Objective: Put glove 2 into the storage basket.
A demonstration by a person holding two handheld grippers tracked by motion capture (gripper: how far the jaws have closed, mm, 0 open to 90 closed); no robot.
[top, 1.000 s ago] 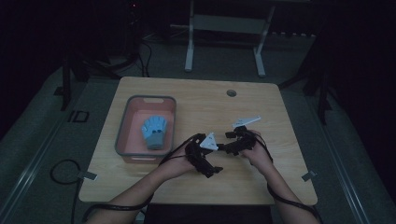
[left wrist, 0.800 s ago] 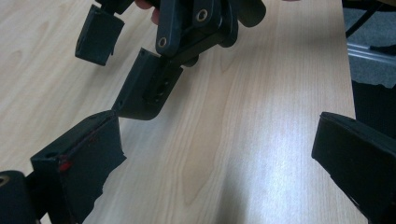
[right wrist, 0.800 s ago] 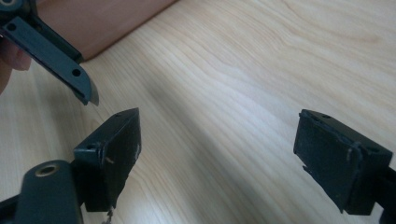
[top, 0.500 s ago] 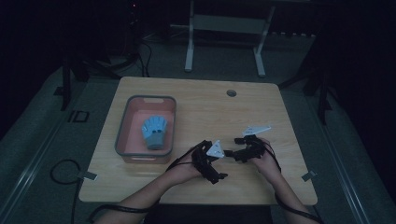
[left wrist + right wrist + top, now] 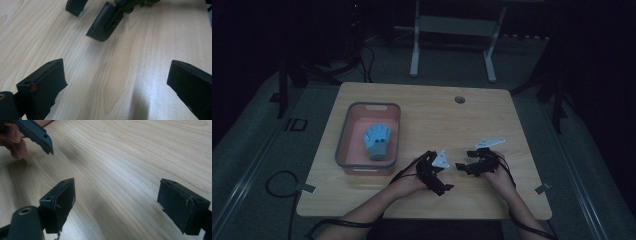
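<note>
Dim lab or recording studio, lone wooden table (image 5: 422,107) on grey carpet, cables (image 5: 277,182) trailing past its near-left corner, metal stand legs (image 5: 414,55) beyond its far edge

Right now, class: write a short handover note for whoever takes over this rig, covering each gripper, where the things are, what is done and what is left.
Left gripper: open, holding nothing, low over bare wood near the table's front edge.
Right gripper: open, holding nothing, facing the left one, with a small gap between them.
Blue glove: lies in the pink tub on the left of the table, apart from both grippers.
Done: the glove is in the tub.
Left: probably nothing more with the glove; if it must come out, the left gripper is nearer.
</note>
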